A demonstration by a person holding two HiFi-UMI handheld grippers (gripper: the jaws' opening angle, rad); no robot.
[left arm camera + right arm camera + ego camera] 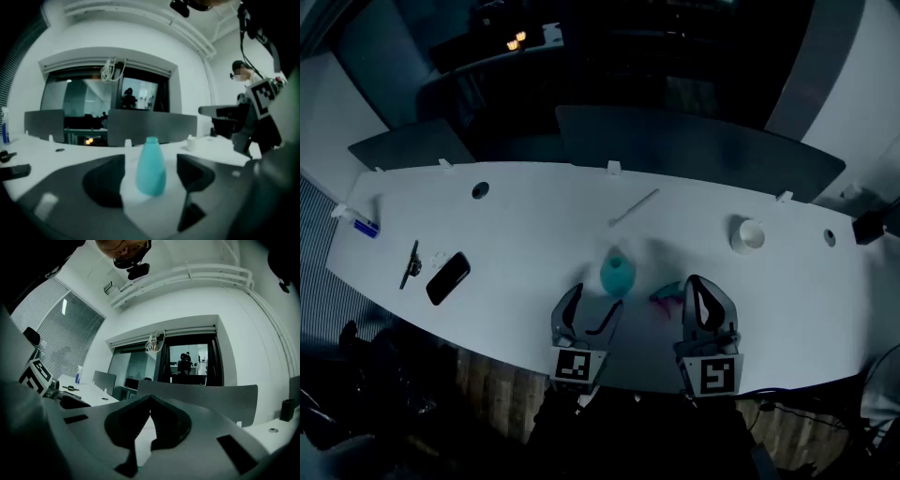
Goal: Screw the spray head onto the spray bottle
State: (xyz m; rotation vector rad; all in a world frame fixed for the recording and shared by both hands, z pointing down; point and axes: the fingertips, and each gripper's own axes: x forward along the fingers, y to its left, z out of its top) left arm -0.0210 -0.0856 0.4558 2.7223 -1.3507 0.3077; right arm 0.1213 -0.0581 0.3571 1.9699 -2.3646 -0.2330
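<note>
A teal spray bottle (pixel 617 272) stands upright on the white table (pixel 534 216), its neck bare. My left gripper (pixel 596 302) is just behind it, open. In the left gripper view the bottle (pixel 151 166) stands in the gap of the left gripper (pixel 151 161), with space on both sides. The spray head (pixel 667 292), teal with a pink part, lies on the table just left of my right gripper (pixel 696 283). In the right gripper view the right gripper (pixel 150 401) is shut, jaw tips meeting, nothing seen between them.
A thin white tube (pixel 635 207) lies beyond the bottle. A small white cup (pixel 749 234) stands at the right. A black phone (pixel 448 277), a dark tool (pixel 411 263) and a blue-capped bottle (pixel 362 225) lie far left. Grey dividers (pixel 694 141) back the table.
</note>
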